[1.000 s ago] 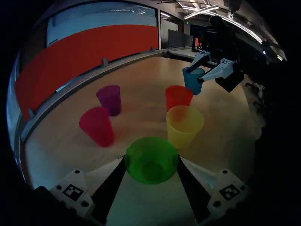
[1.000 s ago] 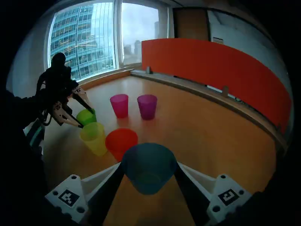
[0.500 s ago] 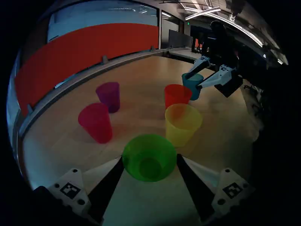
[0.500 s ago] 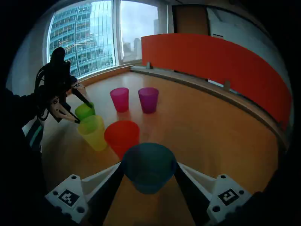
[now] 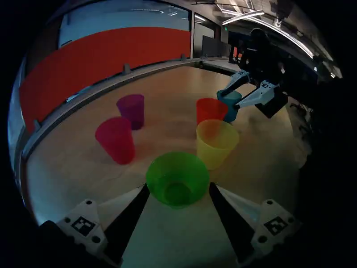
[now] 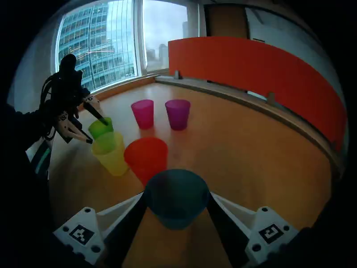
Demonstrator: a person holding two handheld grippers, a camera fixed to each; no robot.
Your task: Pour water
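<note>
A wooden table (image 6: 259, 147) runs beside an orange partition (image 6: 267, 67) and a window (image 6: 102, 44). On it stand a yellow cup (image 5: 216, 142), red cup (image 5: 210, 111), pink cup (image 5: 115, 139) and purple cup (image 5: 131, 109). The left gripper (image 5: 177, 186) clasps the green cup (image 5: 177, 176). The right gripper (image 6: 176, 196) clamps the teal cup (image 6: 176, 190), just beside the red cup.

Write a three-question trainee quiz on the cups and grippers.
1. True or false: the left gripper holds the green cup.
2. Which cup does the right gripper hold? A red cup, B blue cup, C yellow cup.
3. How many cups are in neither gripper?
Key: 1 true; 2 B; 3 four.
</note>
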